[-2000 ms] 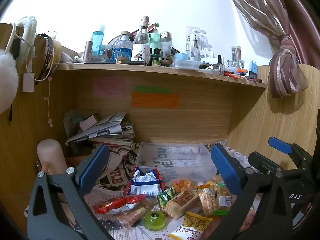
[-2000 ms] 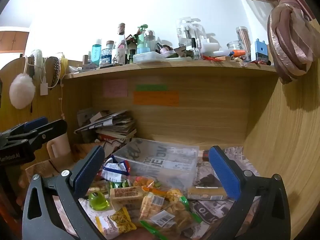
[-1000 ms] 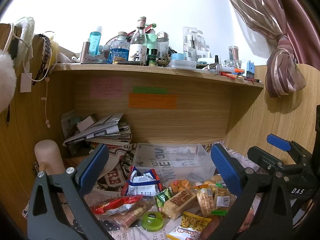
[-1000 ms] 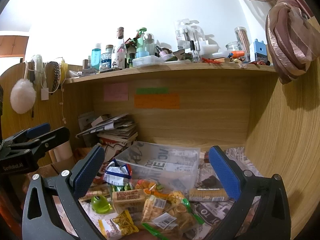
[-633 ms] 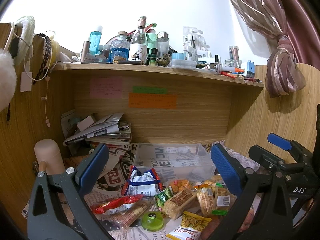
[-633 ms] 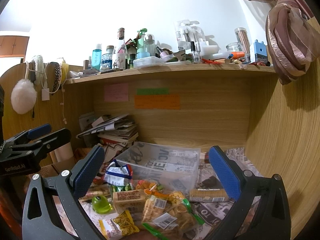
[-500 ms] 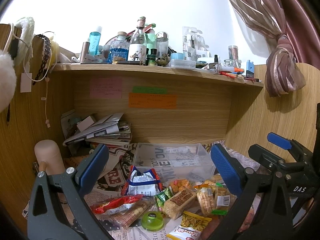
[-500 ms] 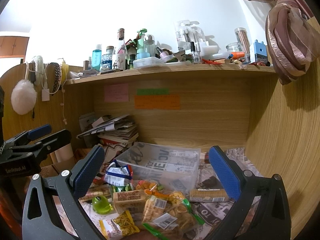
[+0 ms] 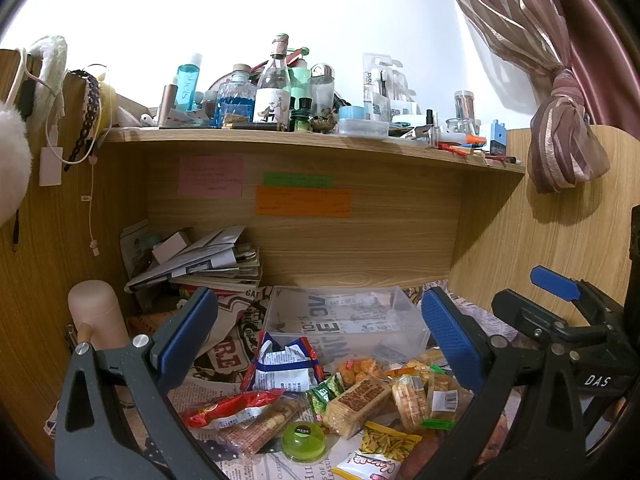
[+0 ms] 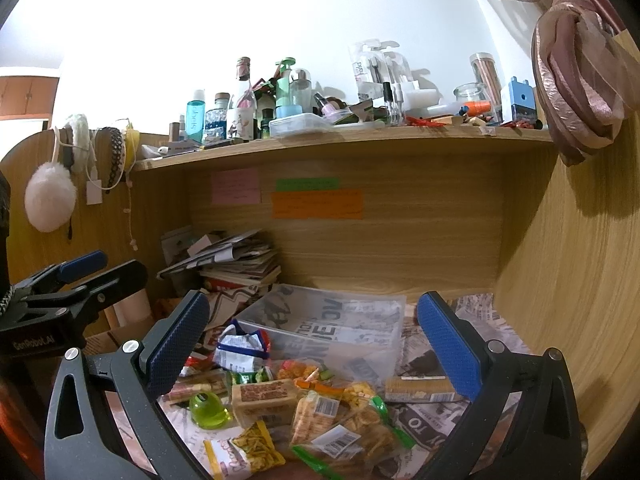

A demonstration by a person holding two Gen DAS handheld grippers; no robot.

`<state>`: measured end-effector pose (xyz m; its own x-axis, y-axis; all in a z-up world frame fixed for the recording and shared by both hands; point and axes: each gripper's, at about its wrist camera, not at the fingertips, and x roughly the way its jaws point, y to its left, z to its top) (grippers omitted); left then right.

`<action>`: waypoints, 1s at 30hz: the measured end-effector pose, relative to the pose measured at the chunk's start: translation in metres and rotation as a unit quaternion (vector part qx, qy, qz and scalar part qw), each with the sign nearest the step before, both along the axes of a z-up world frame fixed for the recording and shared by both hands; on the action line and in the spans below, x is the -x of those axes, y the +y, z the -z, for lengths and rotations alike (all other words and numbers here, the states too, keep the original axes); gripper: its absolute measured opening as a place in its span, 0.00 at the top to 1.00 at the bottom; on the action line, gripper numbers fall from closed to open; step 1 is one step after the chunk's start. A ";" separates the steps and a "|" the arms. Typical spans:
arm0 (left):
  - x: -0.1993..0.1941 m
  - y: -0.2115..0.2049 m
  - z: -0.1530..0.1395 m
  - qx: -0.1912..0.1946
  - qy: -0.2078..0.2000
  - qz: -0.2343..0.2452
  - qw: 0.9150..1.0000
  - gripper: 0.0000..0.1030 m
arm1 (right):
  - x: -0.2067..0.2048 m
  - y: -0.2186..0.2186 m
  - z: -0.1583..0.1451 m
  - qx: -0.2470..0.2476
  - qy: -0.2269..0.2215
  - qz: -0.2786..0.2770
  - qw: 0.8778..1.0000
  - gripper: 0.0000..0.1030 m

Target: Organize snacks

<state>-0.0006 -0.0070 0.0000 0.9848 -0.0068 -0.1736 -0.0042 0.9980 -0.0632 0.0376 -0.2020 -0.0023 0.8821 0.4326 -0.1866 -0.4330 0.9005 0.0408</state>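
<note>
Clear plastic bin [image 9: 344, 320] frame centre; heap of wrapped snack packets [image 9: 352, 396] below it; stacked papers [image 9: 200, 260] centre-left; bottle-crowded wooden shelf [image 9: 312, 140] across top

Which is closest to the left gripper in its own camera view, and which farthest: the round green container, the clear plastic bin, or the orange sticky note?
From the left gripper:
1. Round green container, low in front among the snacks.
2. Clear plastic bin, behind the snack pile.
3. Orange sticky note, up on the back wall.

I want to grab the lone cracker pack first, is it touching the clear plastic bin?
Cannot tell. In the right wrist view the cracker pack lies just in front of the clear plastic bin, but the bin's see-through wall hides whether a gap remains.
</note>
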 end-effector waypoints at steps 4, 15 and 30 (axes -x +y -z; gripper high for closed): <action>0.000 0.000 0.000 0.001 0.000 0.000 1.000 0.00 | -0.001 0.000 0.000 -0.001 0.000 0.000 1.000 0.00; 0.000 -0.002 0.000 -0.001 0.001 -0.001 1.000 0.00 | -0.001 0.000 0.001 0.000 0.001 0.000 1.000 0.00; -0.003 0.007 0.010 0.001 0.012 -0.007 1.000 0.00 | -0.010 0.002 0.008 0.008 0.012 0.008 1.000 0.00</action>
<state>0.0026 -0.0002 -0.0105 0.9802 0.0068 -0.1980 -0.0200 0.9977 -0.0650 0.0480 -0.2004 -0.0098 0.8841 0.4152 -0.2145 -0.4176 0.9079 0.0364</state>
